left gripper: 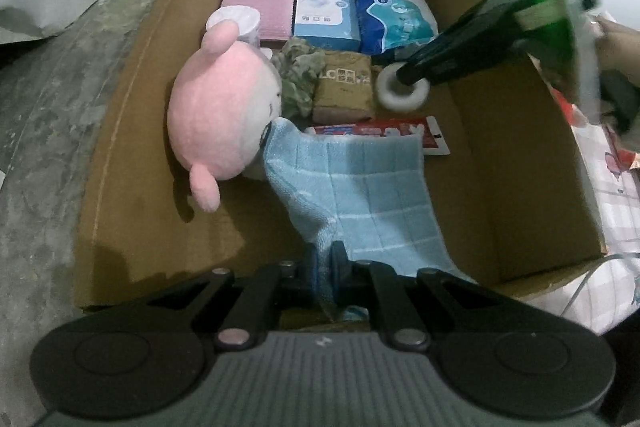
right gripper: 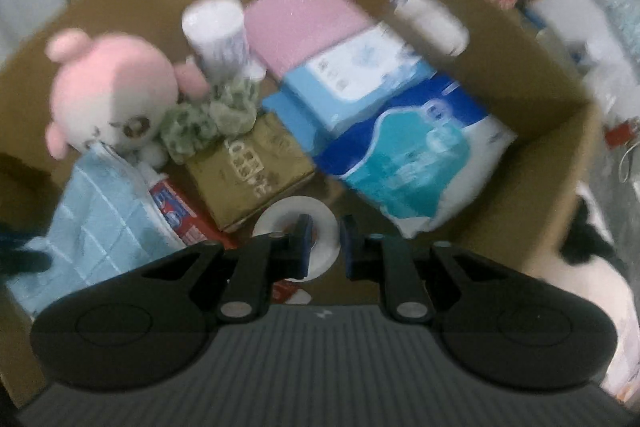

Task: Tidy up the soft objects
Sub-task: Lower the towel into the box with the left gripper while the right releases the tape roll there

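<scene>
The white ring-shaped roll of tape (right gripper: 297,231) hangs low over the floor of the brown cardboard box (left gripper: 132,131), and the right gripper (right gripper: 325,245) has it: one finger goes through the hole, the other sits outside, jaws clamped on the roll's wall. It is just beside the olive-brown soft pack (right gripper: 250,167) and the blue-and-white plastic bag (right gripper: 420,163). Over on the other side, the left gripper (left gripper: 334,277) is closed on an edge of the light blue checked towel (left gripper: 360,195), which drapes against the pink plush toy (left gripper: 224,107) and over a red-and-white packet (left gripper: 384,133). This looks like the placing step for both items. Next, by the look of it: set the roll on the bare cardboard, release, then lay the towel flat.
</scene>
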Action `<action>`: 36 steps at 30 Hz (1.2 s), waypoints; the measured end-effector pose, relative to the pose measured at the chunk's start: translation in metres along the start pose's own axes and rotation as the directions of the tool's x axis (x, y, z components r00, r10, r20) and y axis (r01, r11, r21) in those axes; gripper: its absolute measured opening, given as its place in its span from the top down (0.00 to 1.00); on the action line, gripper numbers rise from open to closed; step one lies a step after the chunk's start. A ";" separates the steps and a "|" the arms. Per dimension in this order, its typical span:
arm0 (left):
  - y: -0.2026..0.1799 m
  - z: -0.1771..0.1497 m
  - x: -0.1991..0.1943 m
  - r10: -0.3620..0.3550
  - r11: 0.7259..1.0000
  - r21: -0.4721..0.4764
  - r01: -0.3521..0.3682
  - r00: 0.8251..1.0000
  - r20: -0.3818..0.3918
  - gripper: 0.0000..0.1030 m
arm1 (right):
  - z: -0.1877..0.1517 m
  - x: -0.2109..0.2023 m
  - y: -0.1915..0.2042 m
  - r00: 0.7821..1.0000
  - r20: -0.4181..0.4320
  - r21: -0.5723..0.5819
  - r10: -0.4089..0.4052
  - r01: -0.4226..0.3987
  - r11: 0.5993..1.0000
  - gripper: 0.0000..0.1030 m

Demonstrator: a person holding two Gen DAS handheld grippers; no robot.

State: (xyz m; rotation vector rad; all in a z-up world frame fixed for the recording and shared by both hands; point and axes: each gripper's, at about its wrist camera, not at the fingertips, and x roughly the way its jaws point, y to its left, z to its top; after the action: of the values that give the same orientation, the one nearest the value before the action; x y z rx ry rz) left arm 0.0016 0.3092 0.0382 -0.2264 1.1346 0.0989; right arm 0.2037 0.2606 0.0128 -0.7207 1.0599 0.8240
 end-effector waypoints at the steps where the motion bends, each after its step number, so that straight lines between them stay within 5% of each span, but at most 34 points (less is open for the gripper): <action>1: 0.000 0.001 -0.001 -0.002 1.000 0.003 0.002 1.000 -0.003 0.92 | 0.003 0.009 0.001 0.999 -0.025 -0.004 -0.025 0.025 1.000 0.86; 4: 0.003 0.003 -0.003 -0.018 1.000 0.000 0.018 0.999 -0.042 0.92 | 0.007 0.023 0.006 0.993 -0.082 -0.061 -0.086 0.082 0.995 0.76; 5: 0.005 0.006 -0.002 -0.034 0.999 -0.011 0.034 0.997 -0.069 0.90 | 0.008 0.021 0.007 0.992 -0.073 -0.078 -0.105 0.099 0.992 0.65; 9: 0.013 0.018 0.002 0.007 1.000 -0.016 -0.009 0.991 -0.133 0.56 | 0.003 0.000 0.010 0.996 -0.041 -0.097 -0.082 0.078 0.992 0.51; 11: 0.014 0.017 -0.008 0.048 0.999 0.010 -0.047 0.992 -0.113 0.54 | -0.006 -0.020 0.020 0.999 -0.005 -0.118 -0.037 0.036 0.992 0.51; 13: 0.011 0.013 -0.022 0.068 0.997 0.049 -0.064 0.993 -0.096 0.57 | -0.018 -0.039 0.037 0.998 0.015 -0.166 0.055 -0.051 0.985 0.51; 17: 0.005 0.014 -0.042 0.063 0.993 0.103 -0.059 0.997 -0.034 0.95 | -0.028 -0.047 0.075 0.981 -0.042 -0.265 0.189 -0.193 0.945 0.53; 22: -0.015 0.044 0.003 0.022 0.975 0.223 0.002 0.994 -0.107 0.98 | -0.015 0.001 0.099 0.973 -0.154 -0.246 0.170 -0.204 0.948 0.63; 24: -0.016 0.049 0.031 0.063 0.961 0.275 -0.005 0.977 -0.203 0.97 | -0.013 0.009 0.099 0.970 -0.178 -0.252 0.167 -0.209 0.945 0.63; 26: -0.011 0.049 0.038 -0.008 0.947 0.307 0.094 0.963 -0.271 0.95 | -0.013 0.006 0.100 0.971 -0.175 -0.275 0.165 -0.209 0.938 0.63; 29: -0.012 0.042 0.039 0.123 0.886 0.463 0.031 0.946 -0.300 0.91 | -0.017 0.001 0.106 0.976 -0.176 -0.326 0.130 -0.182 0.928 0.63; 31: -0.005 0.043 0.044 0.114 0.910 0.415 0.027 0.944 -0.311 0.96 | -0.018 0.000 0.103 0.973 -0.185 -0.303 0.135 -0.188 0.934 0.62; 36: -0.008 0.042 0.055 0.120 0.899 0.437 0.029 0.943 -0.310 0.89 | -0.022 -0.006 0.099 0.964 -0.231 -0.291 0.135 -0.201 0.935 0.59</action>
State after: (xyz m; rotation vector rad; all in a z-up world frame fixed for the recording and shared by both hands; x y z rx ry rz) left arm 0.0636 0.3088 0.0066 0.1962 1.4654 -0.1604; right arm 0.1081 0.2911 -0.0001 -1.0106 1.2044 1.0994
